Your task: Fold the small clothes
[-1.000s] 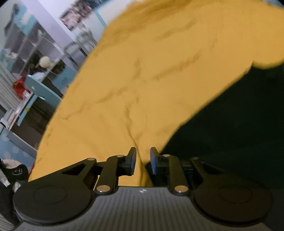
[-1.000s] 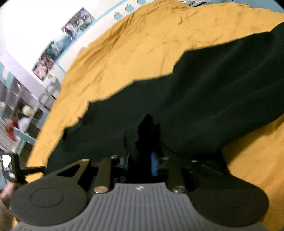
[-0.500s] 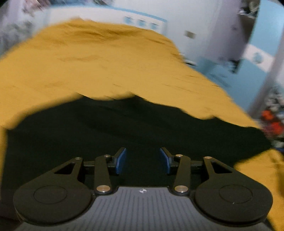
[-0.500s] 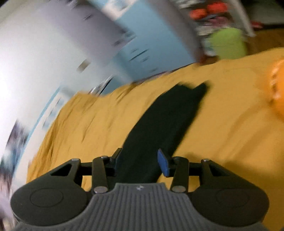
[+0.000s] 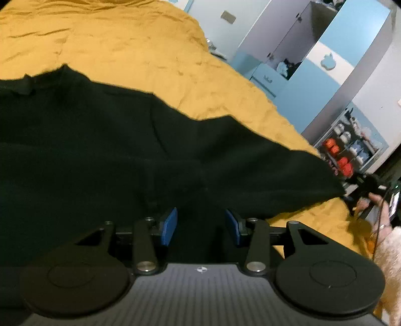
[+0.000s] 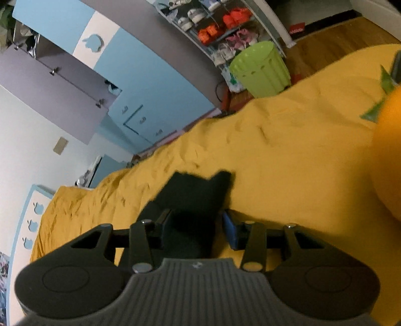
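A black long-sleeved garment [image 5: 125, 155] lies spread on a mustard-yellow bed cover [image 5: 130, 50]. My left gripper [image 5: 200, 223] is open just above the garment's near edge, with black cloth under and between the blue pads [image 5: 169, 223]. One sleeve runs right to its cuff [image 5: 325, 180], where the other gripper [image 5: 363, 190] and a hand show. In the right wrist view my right gripper [image 6: 194, 225] is open over the sleeve end [image 6: 198, 193], which lies flat between the jaws on the bed cover [image 6: 288, 155].
A light green bin [image 6: 260, 70] and a shoe rack [image 6: 218, 22] stand on the floor past the bed's edge. Blue and grey wardrobes [image 5: 313, 57] line the wall. An orange plush object [image 6: 388, 155] lies at the right on the bed.
Both grippers have opened. The right one let go of the black cloth and swung toward the sleeve end. The left one moved from the yellow cover over the garment.
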The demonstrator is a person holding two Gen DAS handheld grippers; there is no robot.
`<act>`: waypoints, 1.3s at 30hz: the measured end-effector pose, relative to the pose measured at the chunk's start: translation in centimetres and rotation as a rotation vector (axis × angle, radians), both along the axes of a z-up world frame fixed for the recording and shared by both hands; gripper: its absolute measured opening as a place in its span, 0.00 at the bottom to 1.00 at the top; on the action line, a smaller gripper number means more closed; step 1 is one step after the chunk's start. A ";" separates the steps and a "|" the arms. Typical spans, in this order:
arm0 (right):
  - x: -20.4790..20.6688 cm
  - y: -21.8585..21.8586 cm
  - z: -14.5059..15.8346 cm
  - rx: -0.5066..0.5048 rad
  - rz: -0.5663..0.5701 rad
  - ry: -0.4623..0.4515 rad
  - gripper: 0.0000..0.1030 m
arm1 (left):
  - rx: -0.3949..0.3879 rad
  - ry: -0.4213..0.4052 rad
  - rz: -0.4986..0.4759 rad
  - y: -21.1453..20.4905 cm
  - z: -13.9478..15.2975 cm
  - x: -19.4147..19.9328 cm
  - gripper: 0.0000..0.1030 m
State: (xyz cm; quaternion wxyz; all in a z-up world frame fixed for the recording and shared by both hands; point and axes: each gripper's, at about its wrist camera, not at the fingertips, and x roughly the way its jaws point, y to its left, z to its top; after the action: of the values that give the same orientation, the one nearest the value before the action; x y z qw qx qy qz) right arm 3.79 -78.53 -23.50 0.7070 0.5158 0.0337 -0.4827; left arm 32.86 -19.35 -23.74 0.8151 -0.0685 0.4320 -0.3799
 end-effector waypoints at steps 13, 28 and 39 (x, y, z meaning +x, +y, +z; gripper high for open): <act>3.3 6.5 11.5 -0.274 0.260 -0.100 0.03 | -0.124 0.001 0.073 4.1 3.8 -1.1 0.50; 20.2 41.0 16.5 -0.294 1.063 -0.338 0.03 | -0.145 -0.024 0.386 24.0 7.3 -4.7 0.50; 26.4 58.7 2.4 -0.094 1.355 -0.060 0.33 | -0.146 0.064 0.670 32.9 4.0 -4.4 0.50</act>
State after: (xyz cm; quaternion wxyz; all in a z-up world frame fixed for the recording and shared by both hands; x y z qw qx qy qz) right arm 30.23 -19.81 -21.11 0.8756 0.3625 0.3090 0.0804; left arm 28.43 13.54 -19.76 0.8734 -0.2768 0.3827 -0.1185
